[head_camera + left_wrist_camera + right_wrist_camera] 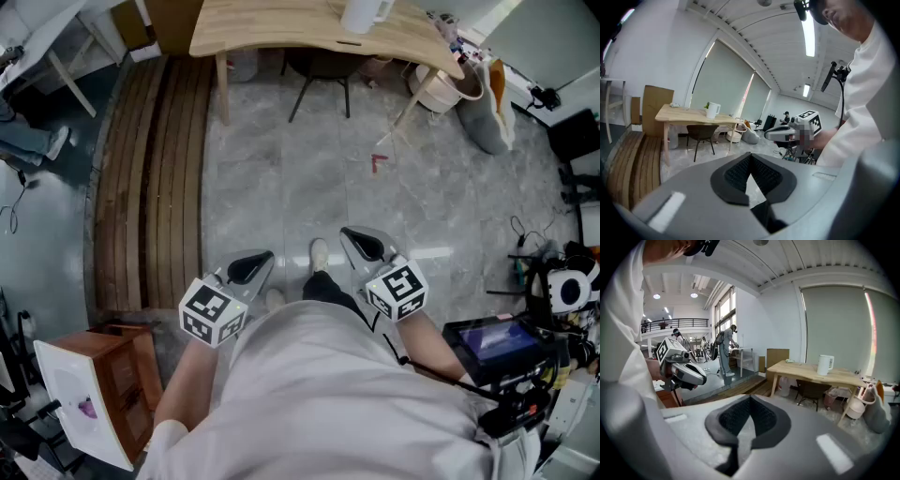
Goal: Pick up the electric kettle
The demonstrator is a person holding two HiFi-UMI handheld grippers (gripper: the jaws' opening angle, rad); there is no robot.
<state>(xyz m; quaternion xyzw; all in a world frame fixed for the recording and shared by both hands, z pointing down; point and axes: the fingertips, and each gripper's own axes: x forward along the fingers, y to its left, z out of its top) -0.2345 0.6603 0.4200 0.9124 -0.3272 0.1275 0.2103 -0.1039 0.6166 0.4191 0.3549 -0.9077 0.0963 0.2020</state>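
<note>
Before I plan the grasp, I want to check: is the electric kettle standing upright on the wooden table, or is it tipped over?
Upright. The electric kettle stands on its base on the wooden table, its body vertical in both gripper views.

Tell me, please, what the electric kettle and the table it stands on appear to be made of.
The electric kettle is probably plastic: a smooth, plain white body with a moulded handle and no metallic shine. From this distance, coated metal cannot be ruled out. The table looks like wood or wood veneer with a matt finish: the pale top shows lengthwise grain in the head view, and the legs are a similar light colour.
</note>
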